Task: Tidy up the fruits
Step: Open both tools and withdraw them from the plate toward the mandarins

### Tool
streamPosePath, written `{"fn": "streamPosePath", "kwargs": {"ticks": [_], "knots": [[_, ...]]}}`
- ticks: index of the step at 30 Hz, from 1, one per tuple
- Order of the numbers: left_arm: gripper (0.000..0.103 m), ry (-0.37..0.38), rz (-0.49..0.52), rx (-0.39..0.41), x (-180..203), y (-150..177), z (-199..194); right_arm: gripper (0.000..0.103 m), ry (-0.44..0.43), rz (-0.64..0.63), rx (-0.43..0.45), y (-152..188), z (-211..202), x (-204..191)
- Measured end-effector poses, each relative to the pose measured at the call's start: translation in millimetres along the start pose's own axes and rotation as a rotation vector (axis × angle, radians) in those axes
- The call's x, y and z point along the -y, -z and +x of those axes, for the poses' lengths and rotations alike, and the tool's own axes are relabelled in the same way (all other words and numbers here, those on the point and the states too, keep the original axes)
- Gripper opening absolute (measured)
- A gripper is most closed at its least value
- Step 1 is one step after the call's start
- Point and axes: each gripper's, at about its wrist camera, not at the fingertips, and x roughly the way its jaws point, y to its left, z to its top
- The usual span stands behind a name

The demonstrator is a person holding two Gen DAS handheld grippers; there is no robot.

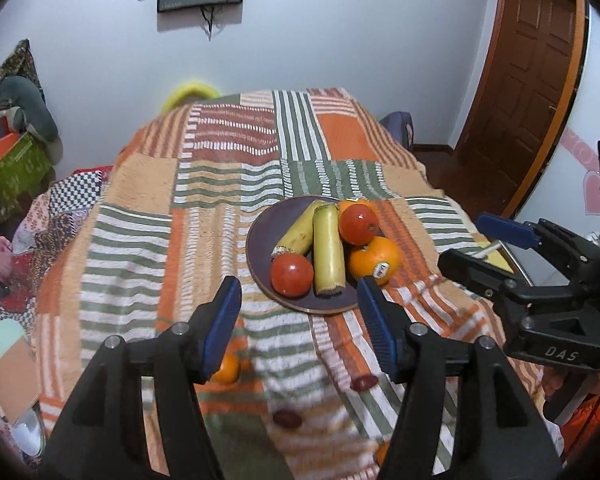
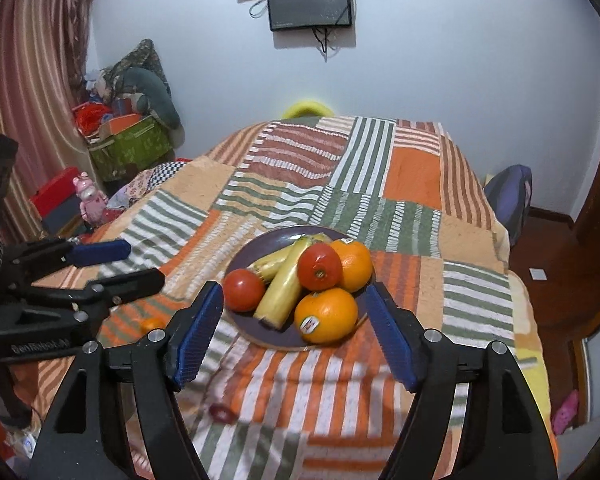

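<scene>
- Your left gripper [image 1: 298, 304] and right gripper [image 2: 294, 312] both hang half open, holding nothing.
- The loose small orange [image 1: 226, 368] lies at lower centre-left, just behind your left gripper's left pad, nearer than the plate [image 1: 260, 236].

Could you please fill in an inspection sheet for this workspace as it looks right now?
Surface: striped patchwork blanket.
Job's things: plate holds two tomatoes, two oranges, two bananas; small orange and two dates lie loose in front of the plate.
Clutter: nothing seen.
Grippers: left gripper and right gripper open, empty.
Cables: dangling under wall screen.
Surroundings: door, curtain, green box.
</scene>
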Motion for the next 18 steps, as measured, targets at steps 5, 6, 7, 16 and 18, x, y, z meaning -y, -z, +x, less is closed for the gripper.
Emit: {"fn": "streamPosePath", "kwargs": {"ticks": [5,6,7,16,18], "knots": [[0.068,-0.023,0.006,0.023,-2,25,-34,0.071,-0.012,-0.012,-0.010,20,-17,-18],[0.068,-0.024,0.006,0.019,-3,29,-37,0.071,-0.015,-0.015,-0.017,26,-18,-22],[0.068,-0.023,0.003,0.013,-5,35,-42,0.071,-0.020,-0.015,-0.025,31,-19,-25],[0.068,-0.022,-0.004,-0.059,-9,85,-48,0.071,-0.059,0.006,-0.125,86,-10,-47],[0.068,-0.026,0.002,-0.077,-9,96,-46,0.071,-0.064,-0.005,-0.153,97,-5,-53]]}}
